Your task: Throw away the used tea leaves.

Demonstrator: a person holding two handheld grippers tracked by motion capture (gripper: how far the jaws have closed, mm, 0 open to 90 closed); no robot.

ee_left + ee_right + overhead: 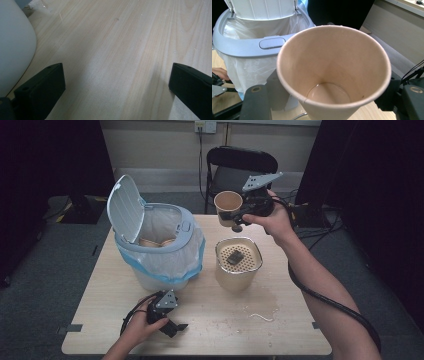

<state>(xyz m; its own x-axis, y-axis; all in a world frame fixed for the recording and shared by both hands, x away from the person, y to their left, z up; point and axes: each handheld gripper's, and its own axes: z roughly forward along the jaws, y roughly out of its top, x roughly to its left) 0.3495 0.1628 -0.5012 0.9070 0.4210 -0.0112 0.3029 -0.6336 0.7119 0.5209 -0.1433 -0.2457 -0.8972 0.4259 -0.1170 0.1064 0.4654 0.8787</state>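
My right gripper is raised over the far side of the table, shut on a tan paper cup that tips toward the bin. In the right gripper view the paper cup sits between the black jaws with its mouth facing the camera and a wet film at its bottom. A white pedal bin stands with its lid up, lined with a plastic bag and holding other cups. My left gripper rests low at the table's front, open, and in its own view the left gripper spans bare wood.
A cream container with a perforated strainer top and a dark lump on it stands right of the bin. A wet patch with a pale strand lies on the table in front of it. A black chair stands behind the table.
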